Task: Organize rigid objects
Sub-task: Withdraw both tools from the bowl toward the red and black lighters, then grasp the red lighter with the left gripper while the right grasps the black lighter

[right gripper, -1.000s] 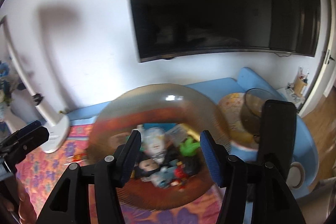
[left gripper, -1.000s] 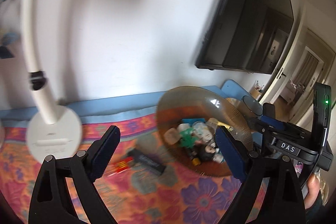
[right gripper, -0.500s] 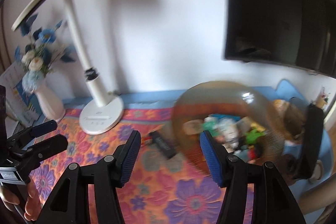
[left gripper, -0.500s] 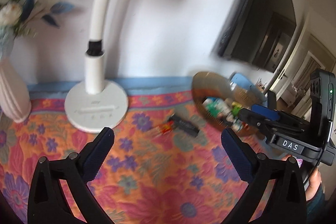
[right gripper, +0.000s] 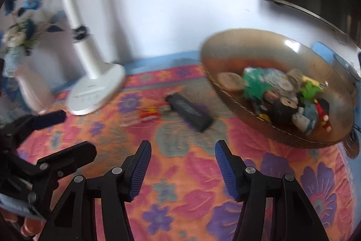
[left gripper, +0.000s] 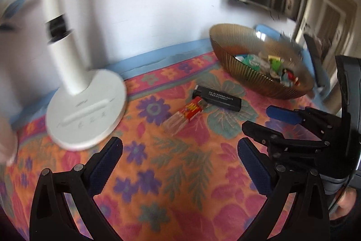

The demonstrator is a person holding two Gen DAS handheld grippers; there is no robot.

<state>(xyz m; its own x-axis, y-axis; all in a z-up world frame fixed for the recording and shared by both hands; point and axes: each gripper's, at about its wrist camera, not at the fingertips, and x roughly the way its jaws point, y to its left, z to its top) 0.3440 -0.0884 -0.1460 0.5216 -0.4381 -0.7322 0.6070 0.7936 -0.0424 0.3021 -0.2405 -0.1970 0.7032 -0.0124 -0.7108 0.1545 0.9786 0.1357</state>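
I hold both grippers angled down over a floral tablecloth [left gripper: 180, 173]. My left gripper [left gripper: 180, 164] stands with its jaws spread wide and nothing between them; my right gripper [right gripper: 182, 164] sits at a middling gap, also empty, and shows in the left wrist view just beyond the left gripper's right finger. Ahead of both, lying flat on the cloth, a small red-and-clear lighter [left gripper: 185, 115] rests end to end with a black rectangular bar [left gripper: 217, 98] bearing white print; the two look to be touching or nearly so. Farther out and right of them sits a ribbed amber glass bowl [left gripper: 243, 76] filled with small toys and figures [right gripper: 282, 94]. Farther left, a white desk lamp [left gripper: 85, 110] stands on its round base against the wall, with a vase of blue flowers [right gripper: 20, 53] beyond it, blurred.
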